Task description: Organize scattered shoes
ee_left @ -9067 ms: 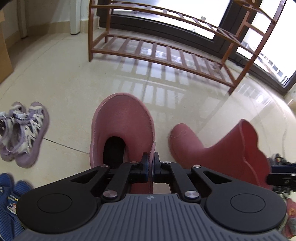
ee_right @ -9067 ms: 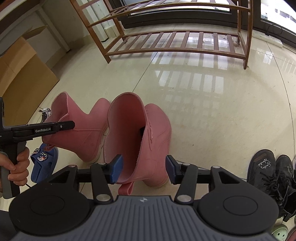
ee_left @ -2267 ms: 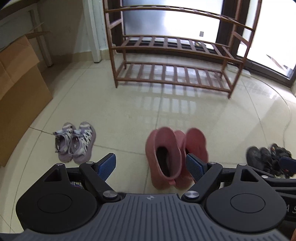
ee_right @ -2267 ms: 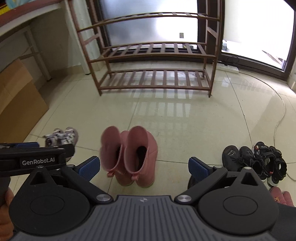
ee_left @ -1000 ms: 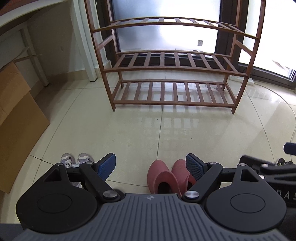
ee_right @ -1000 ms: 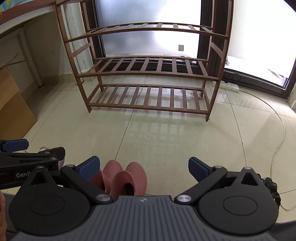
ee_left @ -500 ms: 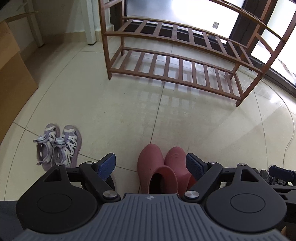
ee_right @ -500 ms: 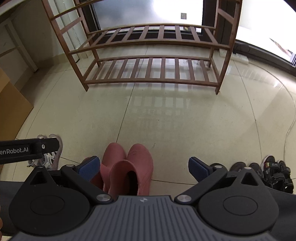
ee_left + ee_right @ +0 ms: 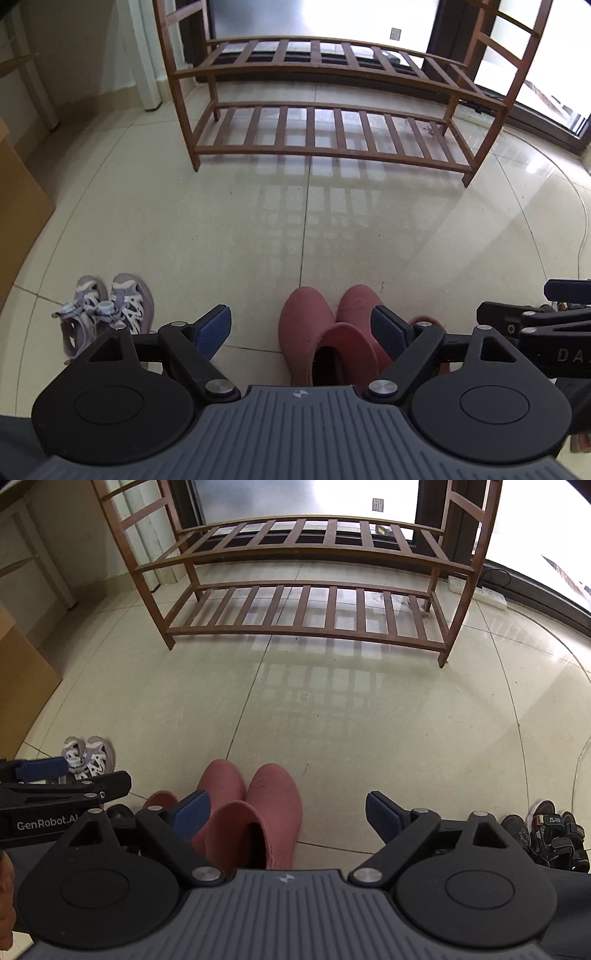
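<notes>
The tiled floor (image 9: 258, 229) fills most of both views, pale and glossy, with the slatted wooden shoe rack (image 9: 325, 147) standing at its far side before the bright window; its two visible shelves carry no shoes. A brown cardboard box (image 9: 18, 199) sits at the left edge.

Upright and side by side, touching, the pink rubber boots (image 9: 317, 332) stand on the floor well short of the rack, toes pointing toward it (their dark openings face the cameras). To their left, apart from them, lies a pair of lilac-and-white sandals (image 9: 107, 310), also side by side. To the right, in the right wrist view, a cluster of black shoes (image 9: 546, 830) rests near the frame edge.

The left hand-held gripper (image 9: 301, 328) hovers above the boots with its blue-padded jaws spread wide, holding nothing. The right hand-held gripper (image 9: 284, 810) is likewise spread wide and empty, with the boots below its left finger.
</notes>
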`<state>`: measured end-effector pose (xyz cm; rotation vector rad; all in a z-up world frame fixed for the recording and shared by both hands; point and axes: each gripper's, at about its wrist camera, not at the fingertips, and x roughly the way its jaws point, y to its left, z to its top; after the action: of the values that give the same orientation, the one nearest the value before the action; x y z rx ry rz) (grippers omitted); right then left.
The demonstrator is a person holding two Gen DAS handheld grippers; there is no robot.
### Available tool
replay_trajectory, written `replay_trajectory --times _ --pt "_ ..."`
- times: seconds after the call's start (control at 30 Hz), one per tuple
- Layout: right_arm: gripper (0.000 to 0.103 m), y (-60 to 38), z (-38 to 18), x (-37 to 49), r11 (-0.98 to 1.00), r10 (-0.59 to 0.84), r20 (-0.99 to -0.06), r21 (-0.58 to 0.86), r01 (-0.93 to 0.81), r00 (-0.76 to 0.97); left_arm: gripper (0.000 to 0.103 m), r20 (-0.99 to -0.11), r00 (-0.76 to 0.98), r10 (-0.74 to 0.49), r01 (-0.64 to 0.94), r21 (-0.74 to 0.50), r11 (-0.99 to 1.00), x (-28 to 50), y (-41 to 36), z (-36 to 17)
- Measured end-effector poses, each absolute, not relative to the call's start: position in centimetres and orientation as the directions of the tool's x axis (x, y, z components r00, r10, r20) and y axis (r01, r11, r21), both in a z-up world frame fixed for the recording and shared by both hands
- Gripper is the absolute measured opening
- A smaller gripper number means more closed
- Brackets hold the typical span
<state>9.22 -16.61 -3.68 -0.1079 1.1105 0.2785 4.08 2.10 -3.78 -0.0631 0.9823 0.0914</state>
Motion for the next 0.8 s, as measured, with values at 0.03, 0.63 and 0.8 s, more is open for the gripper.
replay_trajectory --times 0.03,0.63,0.8 --pt "0.093 -16.4 -4.1 9.0 0.958 0.161 -0.898 0.042 -0.283 0.409 0.084 -0.831 0.554 0.045 -0.1 -0.013 0.995 3.9 2.1 -4.0" --pt "0.085 -14.7 -9.9 8.0 0.927 0.091 -0.956 -0.02 -0.374 0.278 0.072 -0.906 0.424 -0.005 -0.126 -0.064 0.99 3.5 3.4 -11.0" --pt "0.084 -15.0 -9.6 8.1 0.937 0.099 -0.954 -0.006 -0.349 0.282 0.072 -0.903 0.429 -0.033 -0.135 -0.101 0.986 3.3 3.3 -11.0"
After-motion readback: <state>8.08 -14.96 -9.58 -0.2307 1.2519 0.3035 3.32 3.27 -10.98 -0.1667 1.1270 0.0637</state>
